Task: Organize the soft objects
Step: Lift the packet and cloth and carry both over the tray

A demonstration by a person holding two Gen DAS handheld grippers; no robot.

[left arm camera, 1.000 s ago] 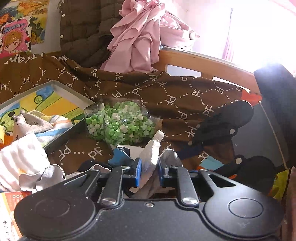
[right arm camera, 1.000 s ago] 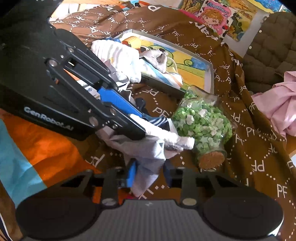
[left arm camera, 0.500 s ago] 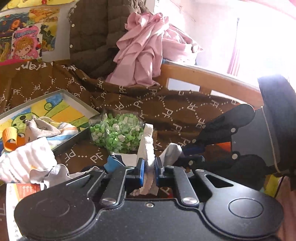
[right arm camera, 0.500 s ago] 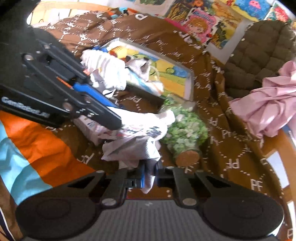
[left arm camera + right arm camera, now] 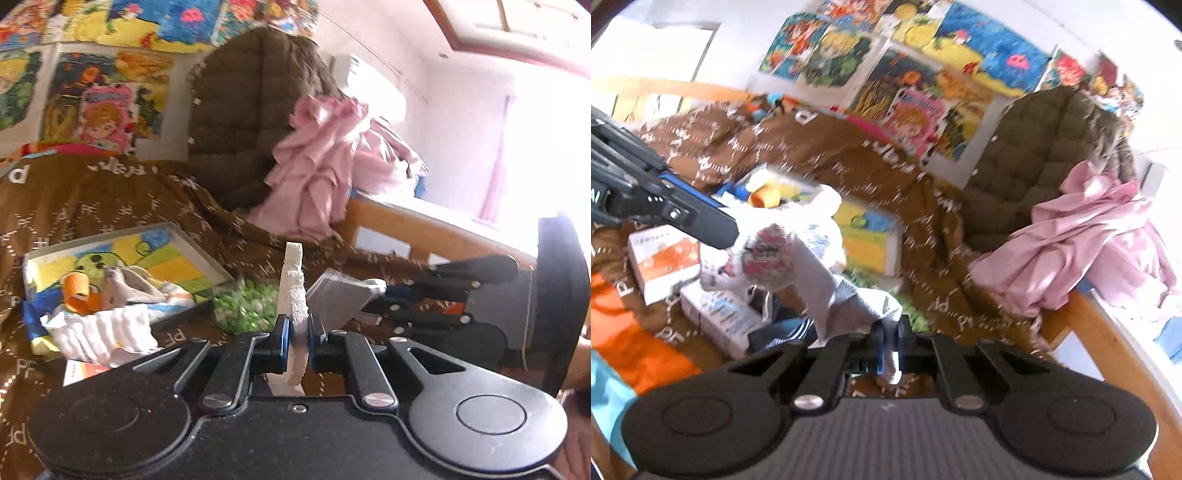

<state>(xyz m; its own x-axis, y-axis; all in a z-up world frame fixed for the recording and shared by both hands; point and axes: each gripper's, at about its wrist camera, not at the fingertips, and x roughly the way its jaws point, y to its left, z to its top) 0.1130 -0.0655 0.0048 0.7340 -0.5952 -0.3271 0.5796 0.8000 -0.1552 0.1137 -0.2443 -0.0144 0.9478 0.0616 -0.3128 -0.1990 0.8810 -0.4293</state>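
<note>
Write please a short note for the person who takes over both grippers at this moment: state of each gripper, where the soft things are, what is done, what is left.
Left gripper: jaws shut on the white end of the cloth.
Right gripper: jaws shut on the grey end of the same cloth, which hangs between the two above the brown blanket.
Done: cloth is gripped at both ends and held in the air.
Left: it is not folded or put away. More white cloths lie at the picture tray; a pink garment lies on the bed rail.
</note>
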